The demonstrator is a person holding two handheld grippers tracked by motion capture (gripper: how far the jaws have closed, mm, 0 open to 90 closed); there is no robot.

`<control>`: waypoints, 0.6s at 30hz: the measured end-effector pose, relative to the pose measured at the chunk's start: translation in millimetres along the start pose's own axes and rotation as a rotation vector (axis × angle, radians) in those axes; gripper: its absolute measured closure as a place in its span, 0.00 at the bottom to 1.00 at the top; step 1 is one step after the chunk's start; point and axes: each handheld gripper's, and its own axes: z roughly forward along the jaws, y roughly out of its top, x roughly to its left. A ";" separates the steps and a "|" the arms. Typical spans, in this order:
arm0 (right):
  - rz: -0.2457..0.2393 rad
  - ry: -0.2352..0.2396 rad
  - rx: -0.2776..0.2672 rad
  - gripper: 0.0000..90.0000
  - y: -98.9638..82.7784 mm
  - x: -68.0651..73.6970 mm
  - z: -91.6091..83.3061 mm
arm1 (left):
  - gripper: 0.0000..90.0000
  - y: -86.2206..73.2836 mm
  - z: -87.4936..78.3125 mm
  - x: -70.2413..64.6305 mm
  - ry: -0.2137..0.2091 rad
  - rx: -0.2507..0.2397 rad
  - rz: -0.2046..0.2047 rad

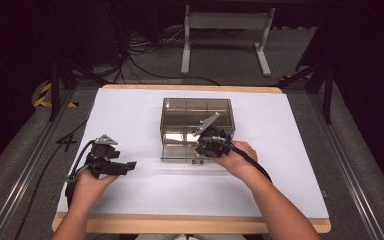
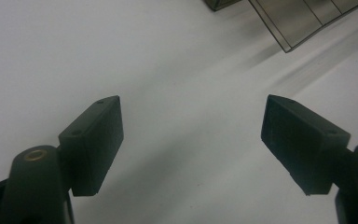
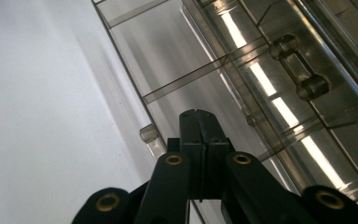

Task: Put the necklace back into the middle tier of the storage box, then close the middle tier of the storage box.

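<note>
Now right claw [image 3: 199,122] closed empty over clear box [image 1: 198,129]; left claw [image 2: 191,140] agape.

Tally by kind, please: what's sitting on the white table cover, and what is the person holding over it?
Clear plastic compartment box: 1
Grippers: 2, the left gripper and the right gripper
Total: 3

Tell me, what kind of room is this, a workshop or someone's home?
Most likely a lab or test room, not a home. The table wears a plain white sheet, loose cables trail over the grey carpet behind it, and a bare metal stand waits at the back. Each hand works a black gripper by a clear plastic box.
</note>
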 end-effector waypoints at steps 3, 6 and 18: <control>-0.002 0.006 -0.006 1.00 -5.4 1.0 -6.3 | 0.24 0.3 0.9 0.0 -0.003 0.001 0.002; -0.001 0.014 -0.008 1.00 -8.7 1.8 -9.9 | 0.24 0.3 1.3 -0.2 -0.005 0.003 0.001; -0.015 0.042 -0.003 1.00 -22.3 7.0 -21.4 | 0.24 0.3 2.0 -0.6 -0.006 0.008 0.003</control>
